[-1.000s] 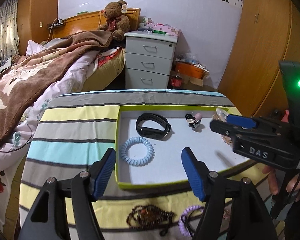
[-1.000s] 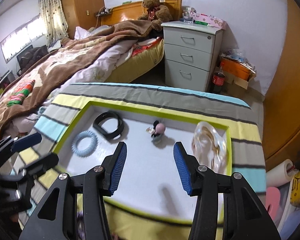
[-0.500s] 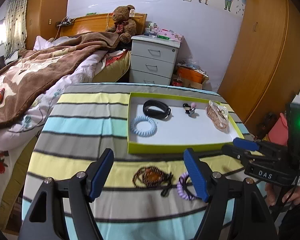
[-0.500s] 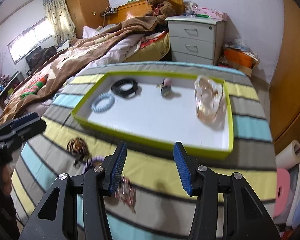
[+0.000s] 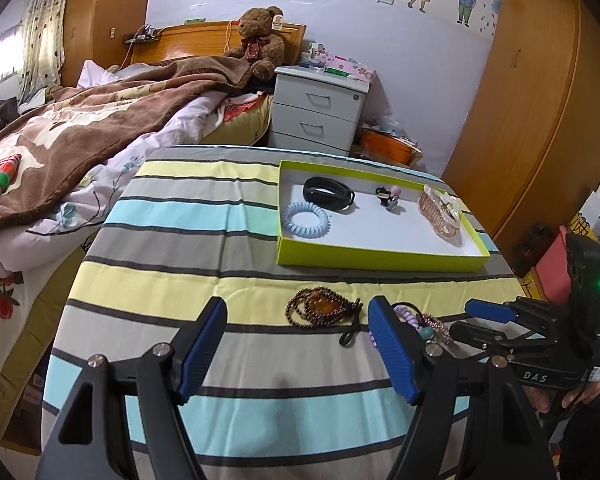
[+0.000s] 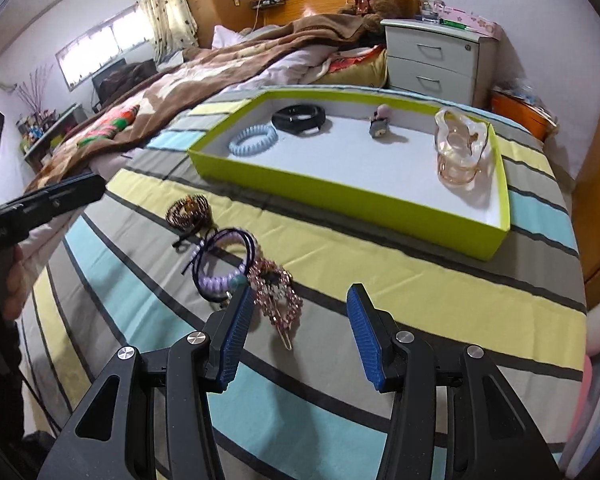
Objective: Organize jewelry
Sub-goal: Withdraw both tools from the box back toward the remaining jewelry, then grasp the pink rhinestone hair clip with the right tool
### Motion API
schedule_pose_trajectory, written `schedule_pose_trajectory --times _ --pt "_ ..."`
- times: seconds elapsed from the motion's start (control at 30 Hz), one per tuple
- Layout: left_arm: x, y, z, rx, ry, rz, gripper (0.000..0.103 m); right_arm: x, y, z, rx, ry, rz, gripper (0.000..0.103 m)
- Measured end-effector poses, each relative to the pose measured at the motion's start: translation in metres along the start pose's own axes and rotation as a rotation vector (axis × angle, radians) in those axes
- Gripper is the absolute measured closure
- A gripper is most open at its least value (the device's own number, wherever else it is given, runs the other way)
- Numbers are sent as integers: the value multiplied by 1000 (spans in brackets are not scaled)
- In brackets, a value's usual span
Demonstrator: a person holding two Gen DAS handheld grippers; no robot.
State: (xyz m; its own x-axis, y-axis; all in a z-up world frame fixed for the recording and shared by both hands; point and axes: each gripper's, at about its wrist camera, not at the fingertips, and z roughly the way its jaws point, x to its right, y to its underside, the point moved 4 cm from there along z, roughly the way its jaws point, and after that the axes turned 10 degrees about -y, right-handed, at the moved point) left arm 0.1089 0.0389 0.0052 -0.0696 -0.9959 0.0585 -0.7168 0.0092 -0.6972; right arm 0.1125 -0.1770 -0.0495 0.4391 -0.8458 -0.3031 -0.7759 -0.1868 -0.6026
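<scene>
My right gripper [image 6: 296, 334] has its fingers spread wide and holds nothing; the same is true of my left gripper [image 5: 296, 350], whose blue pads frame bare striped cloth. A second ago both were out over the tray, my right one just short of the clear hair claw [image 6: 460, 148] that lies at its right end. Now I have drawn both back toward myself and low over the near part of the surface [image 5: 220, 272], so the green tray [image 5: 380, 258] sits well apart, farther up the cloth.

That puts what is left to sort right in front of me. A pink beaded hair clip [image 6: 278, 296] lies just ahead of my right fingers, nearer the left pad, touching a lilac coil hair tie [image 6: 220, 280] tangled with a dark elastic cord. A little farther left is the brown bead bracelet [image 5: 320, 306], which in my left view sits between and just beyond the pads.

Already in the tray are a pale blue coil tie [image 5: 305, 220], a black band [image 5: 328, 194], a small pink-topped trinket [image 5: 390, 196] and the claw. I judge four pieces placed, three or so loose, and the clip the likeliest next pick.
</scene>
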Motion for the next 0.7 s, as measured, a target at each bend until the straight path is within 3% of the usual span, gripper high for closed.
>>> schedule_pose_trajectory --times 0.17,0.57,0.7 --pt "-6 4 0 -6 -10 -14 28 0 3 6 -28 -6 -7 53" --pt "-15 7 3 -21 -31 -45 28 -6 1 15 -53 75 -81 54" --pt "-15 7 5 -25 -33 -43 28 -6 3 14 -48 114 -105 75"
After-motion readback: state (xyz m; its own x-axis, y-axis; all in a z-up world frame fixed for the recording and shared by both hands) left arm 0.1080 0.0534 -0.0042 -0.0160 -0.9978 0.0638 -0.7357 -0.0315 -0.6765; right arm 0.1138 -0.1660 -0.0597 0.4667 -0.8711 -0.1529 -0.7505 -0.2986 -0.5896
